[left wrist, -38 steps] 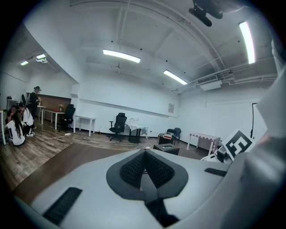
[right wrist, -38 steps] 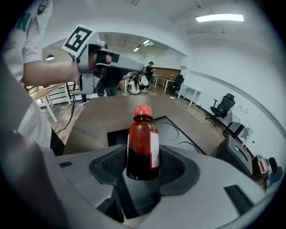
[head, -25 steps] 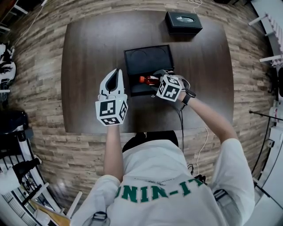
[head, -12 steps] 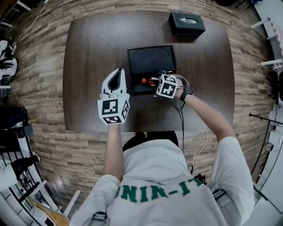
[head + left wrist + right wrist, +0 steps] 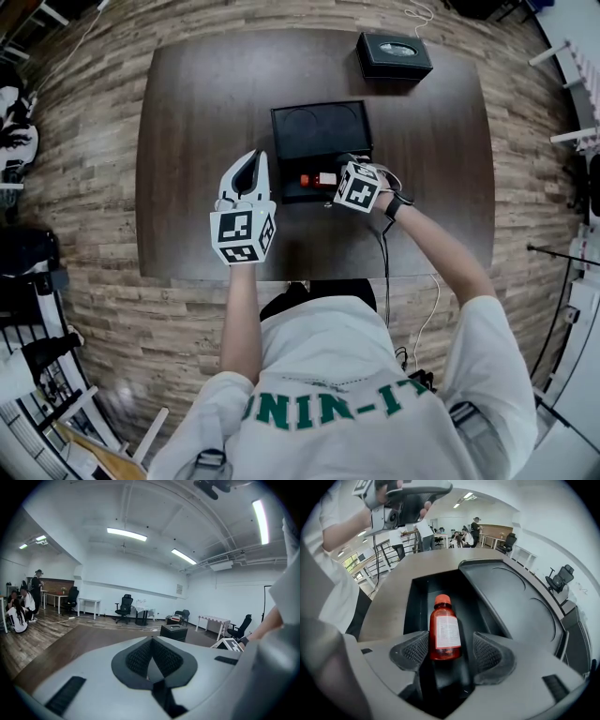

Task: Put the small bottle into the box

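Dark brown rectangular wooden table (image 5: 187,141) on a wood-plank floor (image 5: 84,234). The person in a white shirt (image 5: 347,394) stands at the near edge with both grippers over the table.

Black rectangular box (image 5: 289,186), open, sits mid-table. Its lid (image 5: 319,127) is folded flat on the far side and shows two round recesses; the right gripper view has the same lid (image 5: 506,597) beside the deeper tray (image 5: 417,602).

Black tissue box with an oval slot (image 5: 394,54) sits at the far right of the table, well apart from the open box.

Left gripper (image 5: 251,161), white with a marker cube, hangs just left of the box and points away from the person. In its own view the left gripper (image 5: 151,654) has its jaws closed together, nothing between them.

Right gripper (image 5: 336,180) is at the right end of the tray, pointing left along it. Its jaws are opening. The pads (image 5: 490,652) stand wide apart with the bottle's base between them. There's a clear gap on one side, while the other pad is close against the bottle, with no squeeze visible.

Small red-orange translucent bottle with a red cap and white label (image 5: 444,632) lies on its side on the tray floor, cap away from the right gripper. The head view shows the bottle (image 5: 319,179) inside the box.
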### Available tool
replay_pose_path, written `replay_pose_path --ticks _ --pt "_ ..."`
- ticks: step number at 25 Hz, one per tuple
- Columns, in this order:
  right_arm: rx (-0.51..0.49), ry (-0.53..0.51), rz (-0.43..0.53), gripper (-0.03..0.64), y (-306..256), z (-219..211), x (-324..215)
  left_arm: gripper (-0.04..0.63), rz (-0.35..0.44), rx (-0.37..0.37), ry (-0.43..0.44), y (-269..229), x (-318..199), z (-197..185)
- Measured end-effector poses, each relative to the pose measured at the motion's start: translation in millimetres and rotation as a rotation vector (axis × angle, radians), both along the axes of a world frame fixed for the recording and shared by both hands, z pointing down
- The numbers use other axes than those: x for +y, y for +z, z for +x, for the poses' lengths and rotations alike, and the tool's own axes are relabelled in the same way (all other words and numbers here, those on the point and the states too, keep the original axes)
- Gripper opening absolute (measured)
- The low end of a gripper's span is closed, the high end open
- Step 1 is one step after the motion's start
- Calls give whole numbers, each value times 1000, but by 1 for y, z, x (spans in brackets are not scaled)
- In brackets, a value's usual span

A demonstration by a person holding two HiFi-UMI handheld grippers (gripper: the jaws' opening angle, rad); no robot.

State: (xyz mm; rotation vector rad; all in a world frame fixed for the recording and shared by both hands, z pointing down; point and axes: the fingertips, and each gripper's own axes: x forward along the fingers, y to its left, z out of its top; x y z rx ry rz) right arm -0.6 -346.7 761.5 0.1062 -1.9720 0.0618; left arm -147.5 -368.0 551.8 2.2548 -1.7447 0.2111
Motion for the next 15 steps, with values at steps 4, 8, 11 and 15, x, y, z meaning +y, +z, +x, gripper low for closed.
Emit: replay_pose_path --ticks 4,8,11,15 --pt "-33 51 10 304 -12 6 2 6 9 -1 7 -4 5 2" --pt "-87 107 19 301 -35 14 7 6 26 -1 16 -15 9 7" --pt "-160 199 55 299 -62 16 0 6 39 -3 24 -25 10 11" --pt "-279 340 101 282 -103 23 -8 6 46 -7 31 -37 15 16"
